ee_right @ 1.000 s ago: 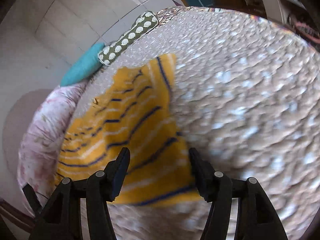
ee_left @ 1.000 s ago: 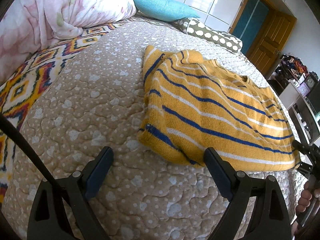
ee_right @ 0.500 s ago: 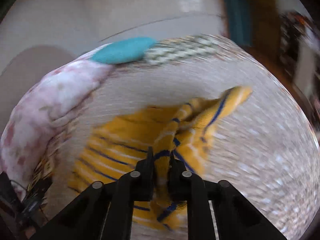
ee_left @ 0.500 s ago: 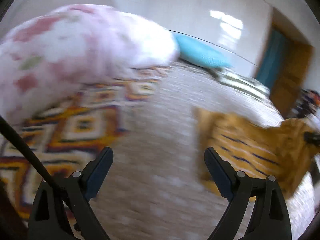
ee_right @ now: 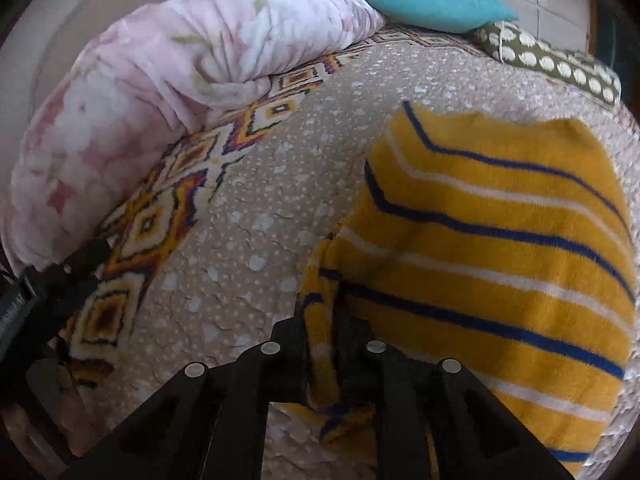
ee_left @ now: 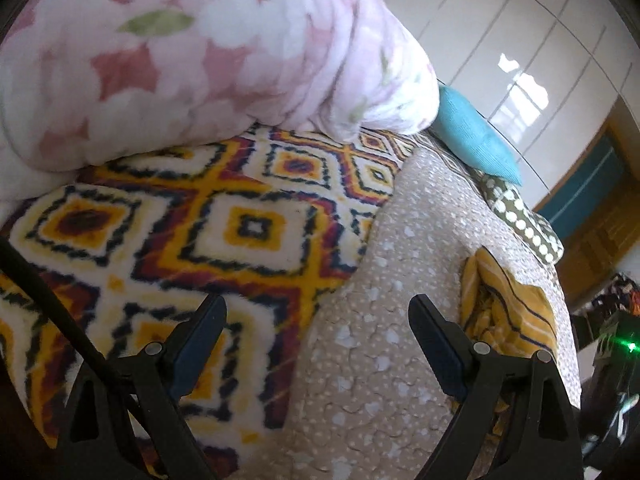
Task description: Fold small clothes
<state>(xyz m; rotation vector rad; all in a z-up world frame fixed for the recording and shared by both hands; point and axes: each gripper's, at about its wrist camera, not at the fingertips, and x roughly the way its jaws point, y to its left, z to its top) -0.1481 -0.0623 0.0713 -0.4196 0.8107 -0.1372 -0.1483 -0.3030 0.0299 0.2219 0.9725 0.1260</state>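
Sweater point(ee_right: 500, 248): yellow knit with blue and white stripes, lying on the beige quilted bedspread point(ee_right: 256, 216) of the bed, folded over itself; one edge is rising off the cover into the right gripper. In the left wrist view the sweater point(ee_left: 508, 308) is showing as a bunched heap toward the right side of the bed.

Right gripper point(ee_right: 322, 344): jaws are pressing narrow on a fold of the sweater's near-left edge, cloth passing between them.

Left gripper point(ee_left: 316, 320): jaws are standing wide apart, holding nothing, hovering over the seam where the bedspread is meeting the diamond-patterned blanket point(ee_left: 192, 232). It is sitting well apart from the sweater.

Pink floral duvet point(ee_left: 192, 52): rolled, lying along the patterned blanket's far side.

Teal pillow point(ee_right: 428, 0): resting at the head of the bed, just beside the duvet.

Olive polka-dot pillow point(ee_right: 556, 64): lying next to the teal one, beyond the sweater.
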